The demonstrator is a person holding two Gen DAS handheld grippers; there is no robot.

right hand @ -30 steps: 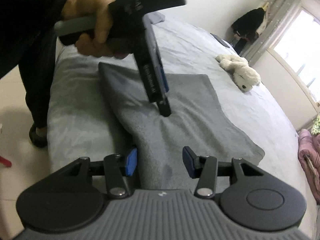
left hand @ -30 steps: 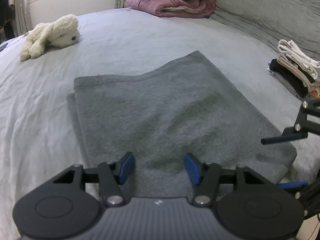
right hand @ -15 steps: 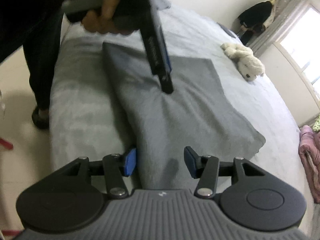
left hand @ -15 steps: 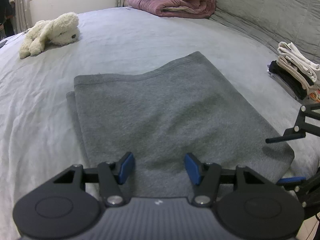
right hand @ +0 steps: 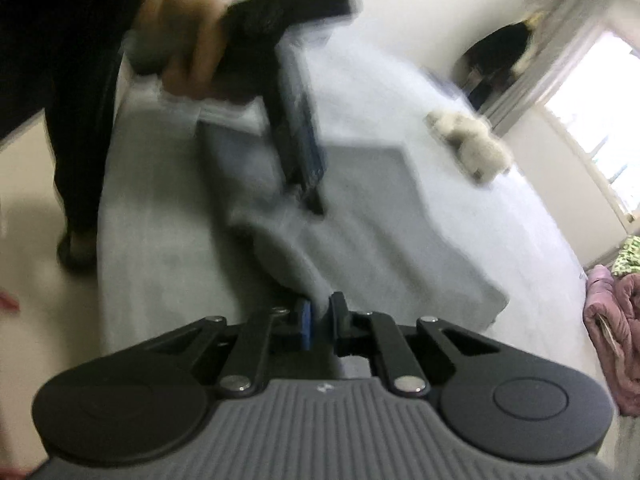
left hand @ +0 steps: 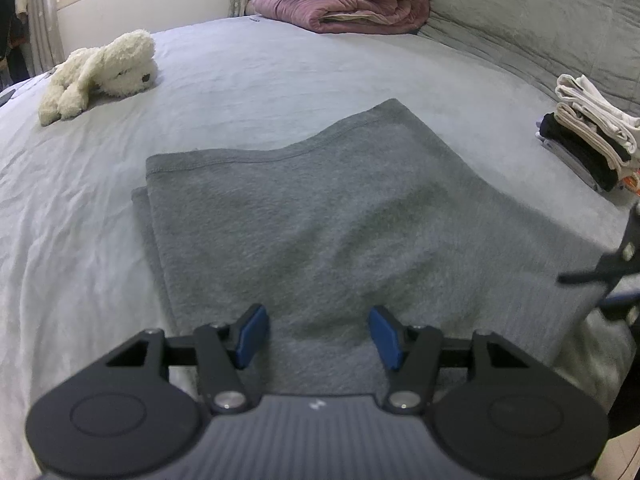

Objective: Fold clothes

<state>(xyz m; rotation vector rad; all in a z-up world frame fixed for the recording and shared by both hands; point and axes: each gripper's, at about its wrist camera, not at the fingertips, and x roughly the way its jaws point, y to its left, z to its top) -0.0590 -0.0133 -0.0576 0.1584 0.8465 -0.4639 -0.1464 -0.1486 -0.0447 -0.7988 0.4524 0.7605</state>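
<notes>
A grey folded garment (left hand: 340, 208) lies flat on the pale bed sheet (left hand: 280, 72). My left gripper (left hand: 318, 336) hovers open over its near edge, blue pads wide apart with nothing pinched. In the blurred right wrist view the left gripper (right hand: 310, 200) hangs above the garment (right hand: 400, 220), held by a person's hand (right hand: 188, 52). My right gripper (right hand: 319, 316) is closing, and its pads press on a ridge of grey cloth at the garment's near corner. The right gripper (left hand: 592, 290) also shows, blurred, at the right edge of the left wrist view.
A white plush toy (left hand: 104, 72) lies far left on the bed. A stack of folded clothes (left hand: 588, 140) sits at the right. A pink comforter (left hand: 352, 0) and a grey quilt (left hand: 540, 20) lie at the head. The person's dark-clad leg (right hand: 80, 140) stands beside the bed edge.
My right gripper's jaws went from wide apart to closed on the garment's corner, and its view blurred. The left gripper kept its place and stayed open.
</notes>
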